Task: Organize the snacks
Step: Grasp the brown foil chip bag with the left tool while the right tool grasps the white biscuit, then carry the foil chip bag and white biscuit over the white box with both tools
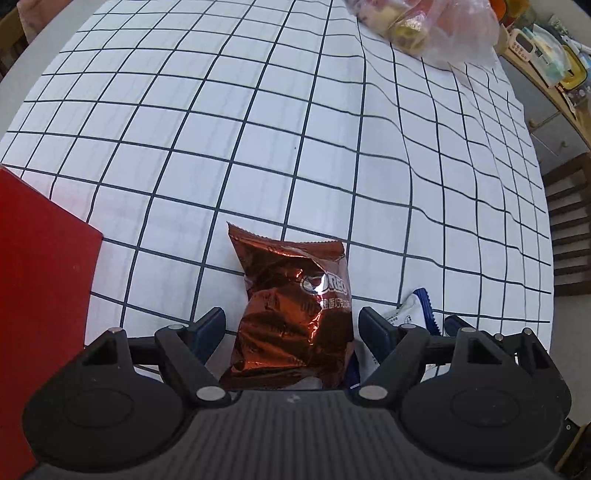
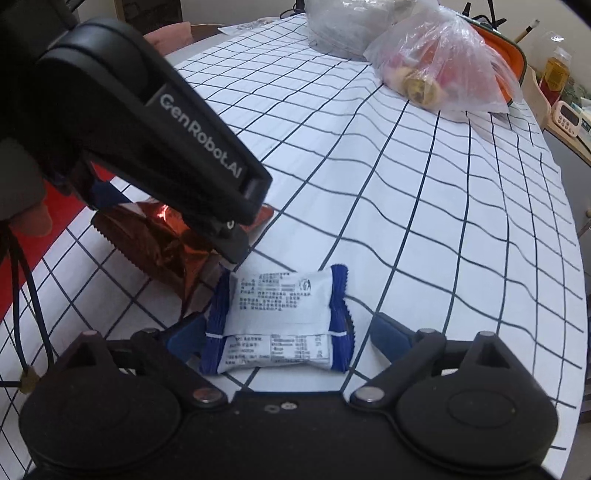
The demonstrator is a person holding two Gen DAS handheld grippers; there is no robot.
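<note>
A shiny brown Oreo packet (image 1: 295,306) lies on the white checked tablecloth (image 1: 258,129). My left gripper (image 1: 291,328) stands open astride it, a blue pad on each side and a small gap at both. A blue-and-white snack packet (image 2: 280,321), printed side up, lies between the fingers of my right gripper (image 2: 288,336), which is open; its right finger (image 2: 388,332) is clear of the wrapper. In the right wrist view the left tool's black housing (image 2: 147,122) hangs over the brown packet (image 2: 159,243). The blue-and-white packet's end (image 1: 410,314) peeks out beside the left gripper's right finger.
A red flat box (image 1: 37,295) lies at the left. A clear plastic bag of snacks (image 2: 443,70) and a white bag (image 2: 351,26) sit at the far end of the table. A shelf with a timer (image 2: 567,118) and a wooden chair (image 1: 569,229) stand to the right.
</note>
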